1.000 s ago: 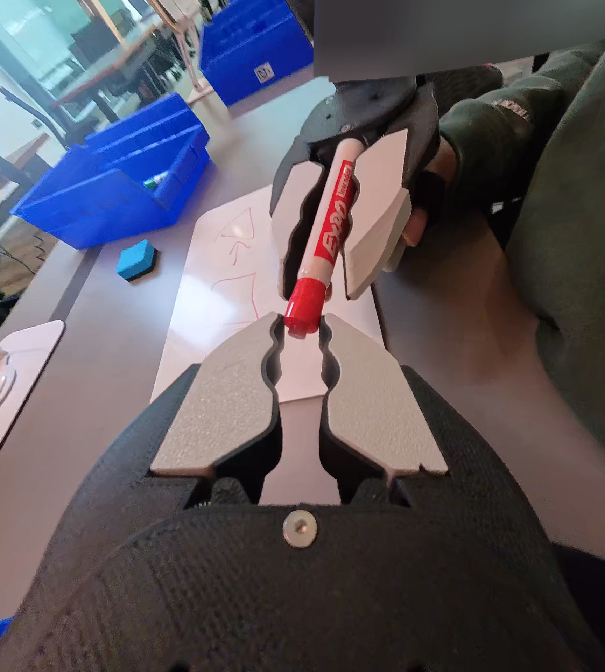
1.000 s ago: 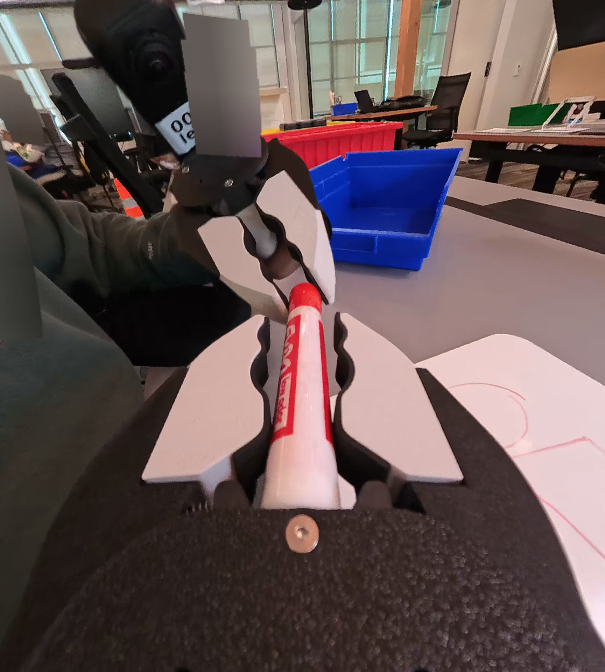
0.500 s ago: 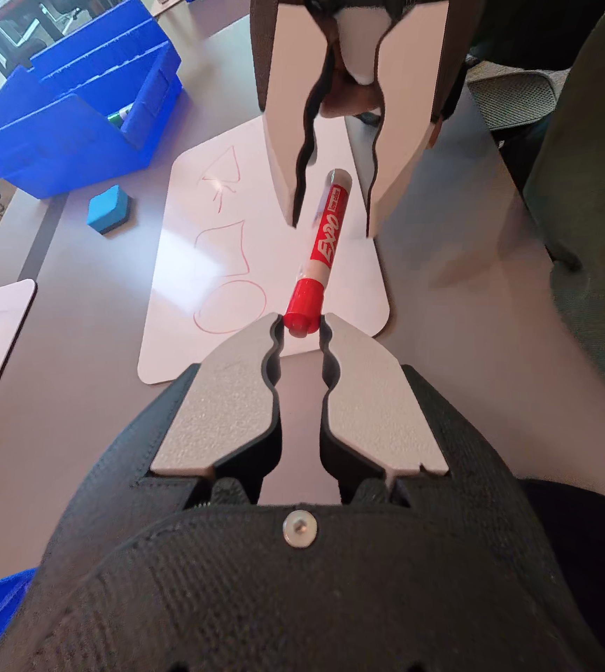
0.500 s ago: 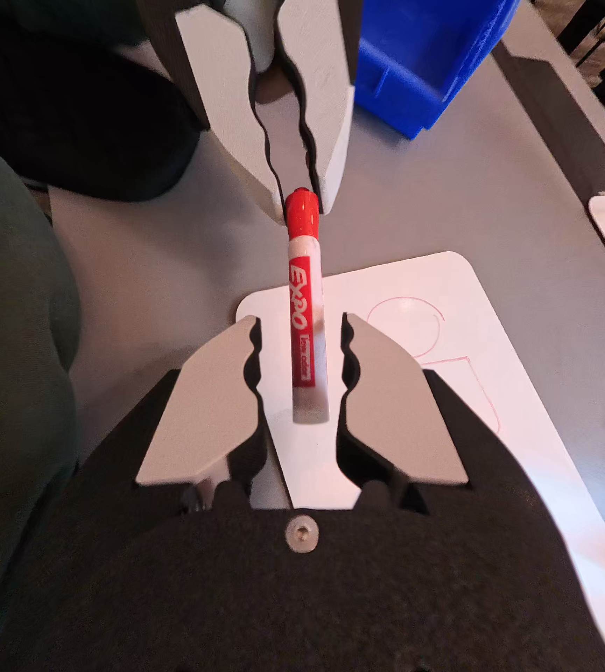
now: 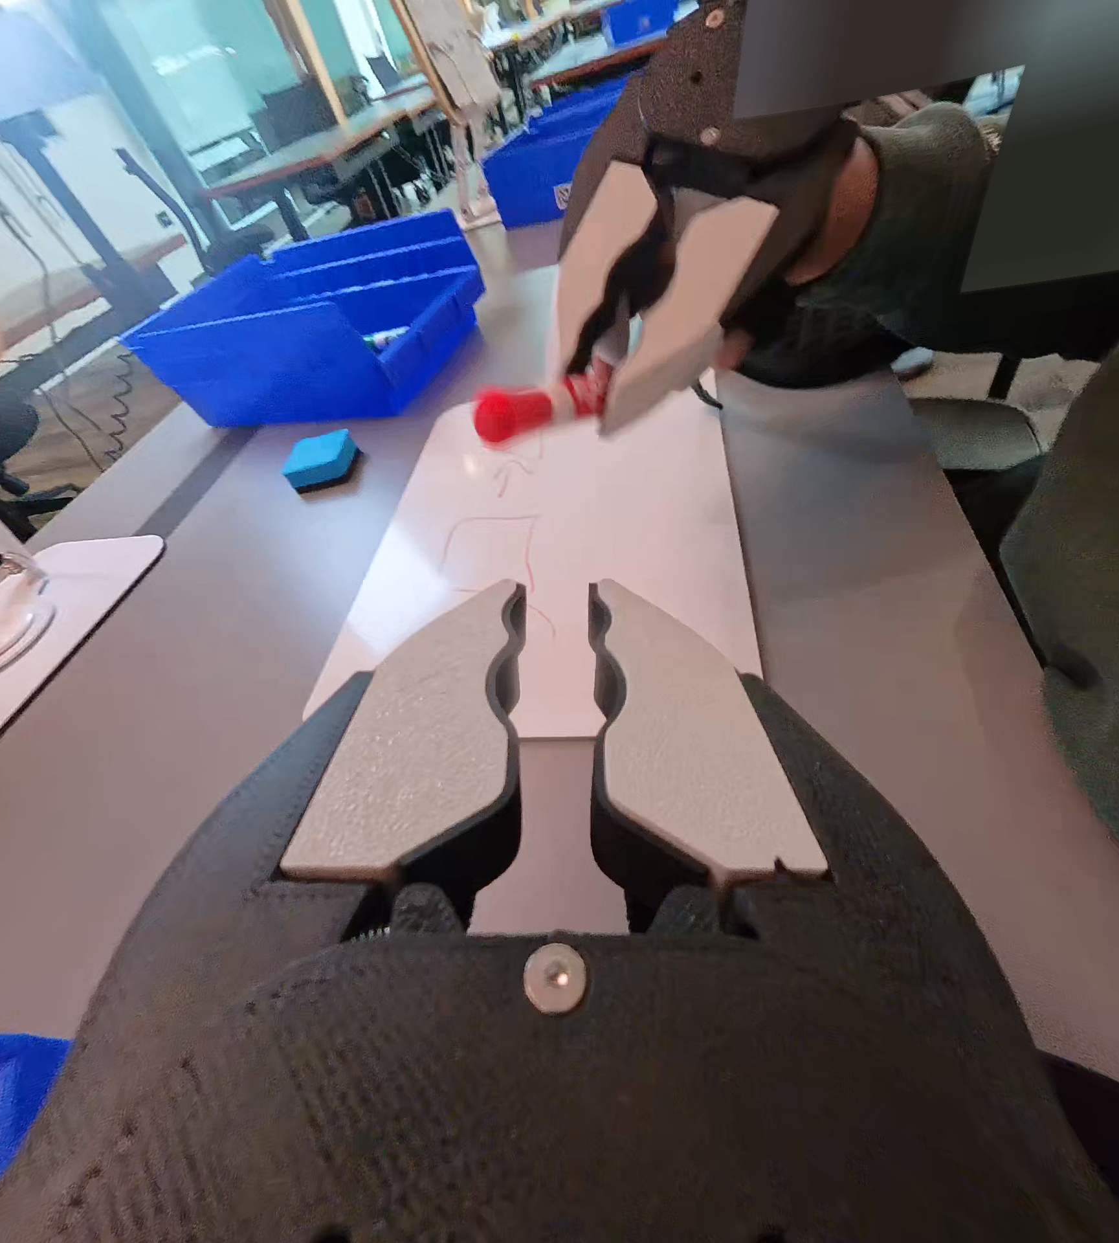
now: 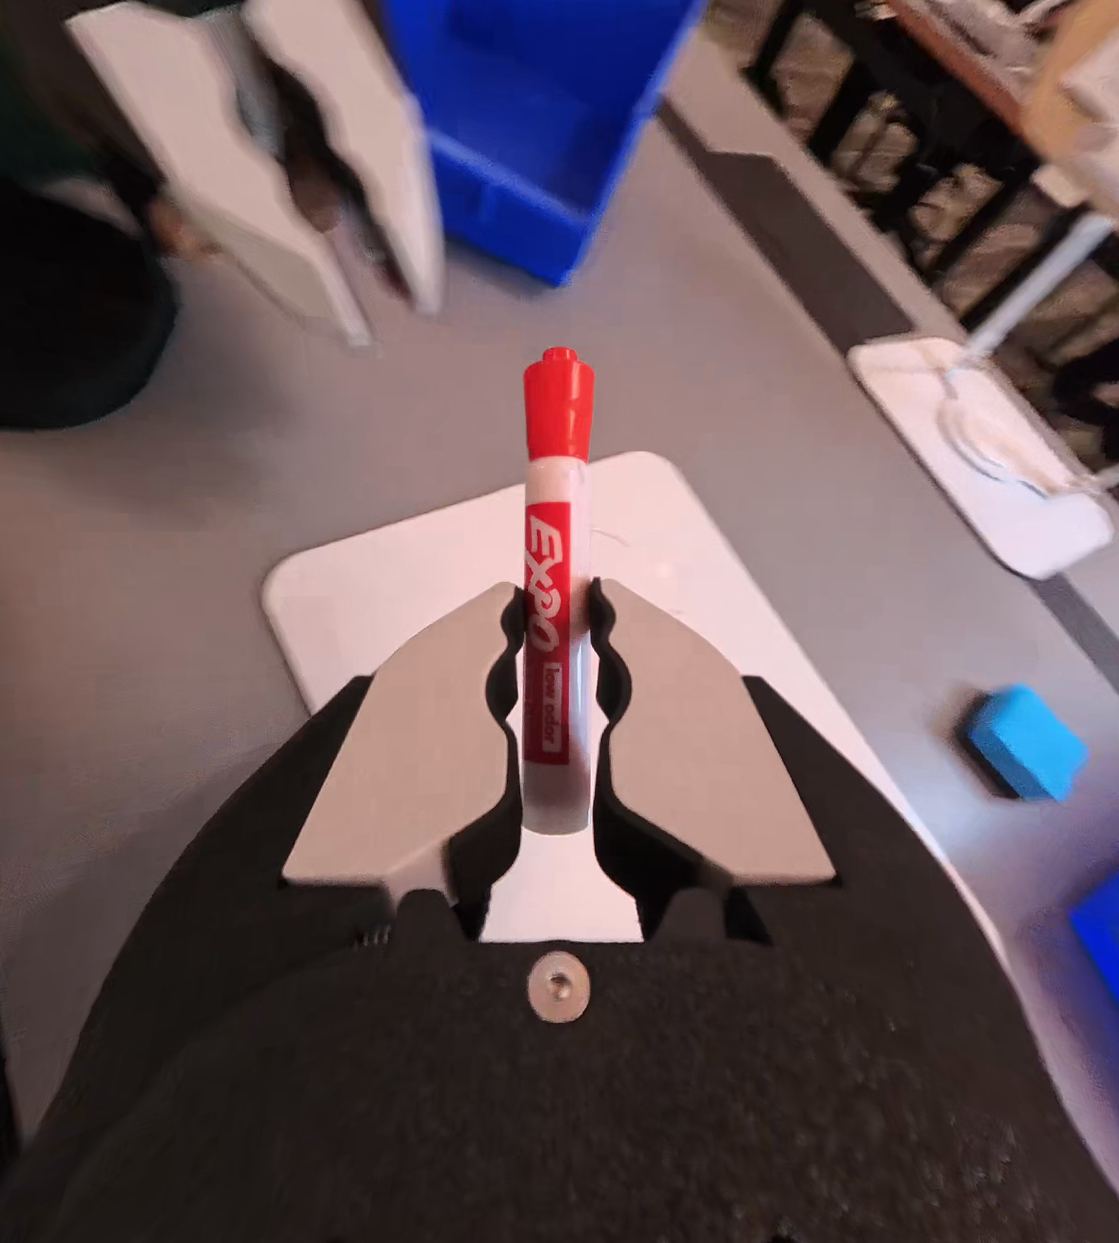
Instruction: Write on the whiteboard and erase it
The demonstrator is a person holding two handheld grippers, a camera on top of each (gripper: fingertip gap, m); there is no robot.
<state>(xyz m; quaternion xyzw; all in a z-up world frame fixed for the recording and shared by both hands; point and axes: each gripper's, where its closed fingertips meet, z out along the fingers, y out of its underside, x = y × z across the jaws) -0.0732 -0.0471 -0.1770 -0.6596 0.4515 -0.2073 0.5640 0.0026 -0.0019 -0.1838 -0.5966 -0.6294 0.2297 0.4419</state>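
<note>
Nearest, the right gripper (image 6: 555,595) fingers clamp a capped red marker (image 6: 553,605) above the whiteboard (image 5: 610,538). The left gripper (image 5: 553,595) fingers stand slightly apart, holding nothing. Farther off on the worktop (image 5: 207,639) lies the blue eraser (image 5: 321,459). Risk: the long overhang could twist the marker loose.

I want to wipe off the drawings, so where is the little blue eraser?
The blue eraser lies on the grey table, left of the whiteboard in the left wrist view, just in front of the blue bin.
</note>
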